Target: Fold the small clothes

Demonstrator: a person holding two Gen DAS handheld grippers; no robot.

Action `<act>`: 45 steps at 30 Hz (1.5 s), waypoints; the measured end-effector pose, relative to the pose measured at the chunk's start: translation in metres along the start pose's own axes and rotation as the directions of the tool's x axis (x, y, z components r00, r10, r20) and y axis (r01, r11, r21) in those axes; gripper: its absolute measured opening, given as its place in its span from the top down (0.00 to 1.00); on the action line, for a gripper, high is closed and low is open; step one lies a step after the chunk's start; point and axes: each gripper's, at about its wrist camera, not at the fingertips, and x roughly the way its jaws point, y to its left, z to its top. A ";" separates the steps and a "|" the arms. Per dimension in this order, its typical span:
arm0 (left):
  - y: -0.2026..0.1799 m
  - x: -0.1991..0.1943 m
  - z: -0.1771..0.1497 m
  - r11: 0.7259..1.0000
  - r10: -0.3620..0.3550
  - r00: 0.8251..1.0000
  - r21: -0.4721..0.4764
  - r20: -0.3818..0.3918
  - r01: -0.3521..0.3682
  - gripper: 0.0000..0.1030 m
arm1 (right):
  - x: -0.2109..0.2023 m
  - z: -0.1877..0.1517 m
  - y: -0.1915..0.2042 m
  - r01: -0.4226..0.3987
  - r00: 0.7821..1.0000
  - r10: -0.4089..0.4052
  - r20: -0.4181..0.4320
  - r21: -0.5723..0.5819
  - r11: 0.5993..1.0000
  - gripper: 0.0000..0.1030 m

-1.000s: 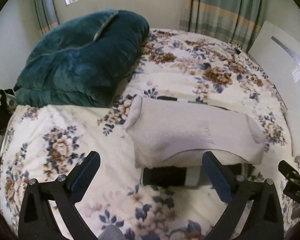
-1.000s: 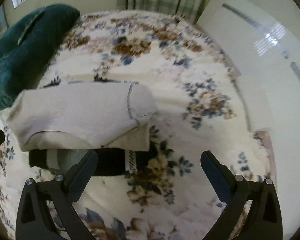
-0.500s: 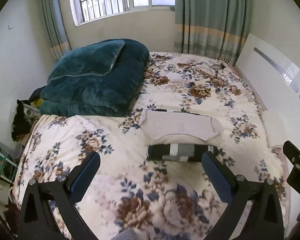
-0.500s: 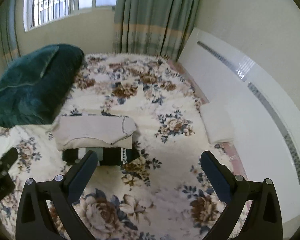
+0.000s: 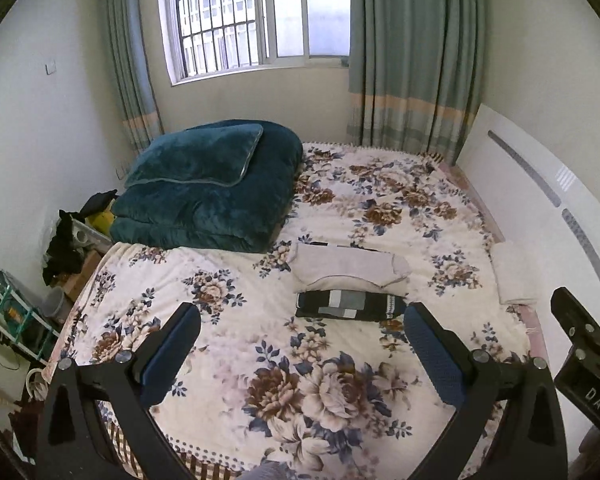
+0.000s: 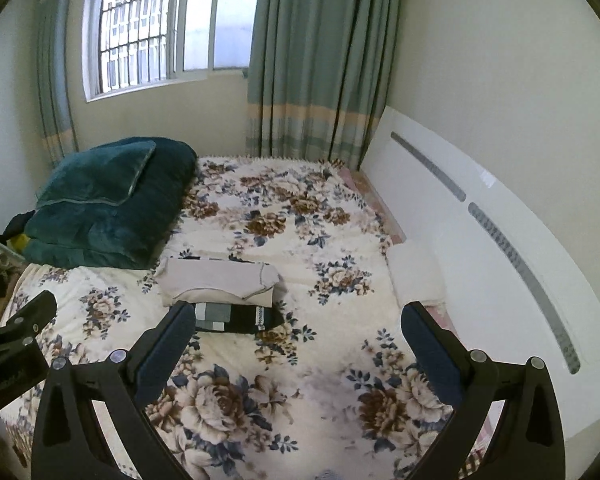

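Clothes: folded beige garment (image 5: 350,270) lies on the bed (image 5: 228,320), well beyond both tools; a folded black garment with grey and white blocks (image 5: 348,306) lies just in front of it, touching its near edge.
Relative to left tool: both garments sit far of the left tool (image 5: 300,356) and a little right of its centre line; the black one's right end is near the tip of the right finger in that view, but apart from it.
Relative to right tool: in the right wrist view the garments (image 6: 220,280) lie far and left of the right tool (image 6: 300,354); the left finger's tip overlaps the black garment's (image 6: 236,318) left end in the picture, and contact cannot be told.
Left tool state: fingers spread wide, nothing between them but floral bedcover.
Right tool state: fingers spread wide, holding nothing.
Writing: letters "DAS" in white on the black body of the right tool (image 5: 588,360), seen at the right edge of the left view; other marks too blurred to read.
Materials: tool fingers are black frames with blue pads (image 5: 172,356) and round silver bolts; beige garment looks like soft knit with a stitched hem; bedcover is cream with brown and blue flowers.
Surroundings: plush dark teal folded blanket (image 5: 208,186) at the far left of the bed; glossy white headboard (image 6: 480,240) along the right; small white folded cloth (image 5: 512,272) beside it; green striped curtains (image 5: 412,52) by a barred window (image 5: 236,16).
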 end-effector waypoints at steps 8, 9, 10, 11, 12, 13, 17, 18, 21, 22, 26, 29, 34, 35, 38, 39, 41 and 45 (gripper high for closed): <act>-0.004 -0.038 -0.012 1.000 0.001 0.999 0.006 0.033 -0.001 0.00 | -0.043 -0.006 -0.017 -0.029 0.999 0.029 0.029 0.002 1.000 0.00; -0.004 -0.042 -0.013 1.000 0.007 0.999 0.001 0.037 -0.007 0.00 | -0.047 -0.007 -0.018 -0.033 0.999 0.033 0.029 0.001 0.999 0.00; -0.004 -0.044 -0.013 1.000 0.009 0.999 -0.001 0.041 -0.009 0.00 | -0.051 -0.007 -0.019 -0.036 0.999 0.036 0.031 -0.001 0.999 0.00; -0.004 -0.046 -0.014 1.000 0.009 0.999 0.000 0.044 -0.009 0.00 | -0.052 -0.006 -0.019 -0.039 0.999 0.039 0.033 -0.003 0.999 0.00; -0.005 -0.048 -0.014 1.000 0.014 0.999 0.001 0.049 -0.014 0.00 | -0.052 -0.005 -0.020 -0.042 0.999 0.042 0.033 -0.005 0.999 0.00; -0.005 -0.050 -0.013 1.000 0.017 0.998 0.002 0.054 -0.018 0.00 | -0.053 -0.004 -0.021 -0.047 0.998 0.047 0.033 -0.006 0.999 0.00; -0.005 -0.058 -0.013 1.000 0.014 0.998 -0.003 0.069 -0.013 0.00 | -0.056 -0.002 -0.023 -0.070 0.997 0.071 0.035 -0.014 0.997 0.00; -0.004 -0.060 -0.012 1.000 0.017 0.997 -0.005 0.075 -0.017 0.00 | -0.055 -0.001 -0.023 -0.074 0.997 0.075 0.034 -0.015 0.997 0.00; -0.002 -0.063 -0.011 1.000 0.020 0.996 -0.008 0.083 -0.020 0.00 | -0.052 0.001 -0.025 -0.085 0.996 0.085 0.036 -0.016 0.996 0.00; -0.002 -0.063 -0.011 1.000 0.020 0.996 -0.006 0.084 -0.020 0.00 | -0.052 0.001 -0.025 -0.085 0.996 0.085 0.036 -0.015 0.996 0.00; -0.002 -0.063 -0.010 1.000 0.022 0.996 -0.006 0.084 -0.022 0.00 | -0.055 0.002 -0.023 -0.100 0.994 0.101 0.037 -0.019 0.995 0.00; -0.001 -0.064 -0.009 1.000 0.019 0.996 -0.001 0.084 -0.019 0.00 | -0.056 0.003 -0.022 -0.103 0.994 0.104 0.037 -0.020 0.994 0.00; 0.001 -0.067 -0.008 1.000 0.014 0.996 0.000 0.084 -0.014 0.00 | -0.058 0.003 -0.022 -0.108 0.993 0.109 0.036 -0.021 0.994 0.00; 0.001 -0.067 -0.008 1.000 0.014 0.996 -0.001 0.084 -0.014 0.00 | -0.058 0.003 -0.023 -0.110 0.993 0.111 0.036 -0.018 0.994 0.00; 0.001 -0.067 -0.008 1.000 0.014 0.996 0.000 0.085 -0.014 0.00 | -0.058 0.003 -0.022 -0.110 0.993 0.111 0.035 -0.020 0.994 0.00; 0.001 -0.067 -0.007 1.000 0.016 0.996 -0.001 0.086 -0.015 0.00 | -0.058 0.003 -0.022 -0.110 0.993 0.111 0.036 -0.022 0.994 0.00; 0.002 -0.068 -0.007 1.000 0.014 0.996 -0.002 0.086 -0.014 0.00 | -0.059 0.003 -0.021 -0.111 0.993 0.112 0.041 -0.023 0.994 0.00; 0.002 -0.070 -0.005 1.000 0.014 0.996 -0.002 0.091 -0.013 0.00 | -0.065 0.007 -0.017 -0.118 0.992 0.120 0.047 -0.027 0.993 0.00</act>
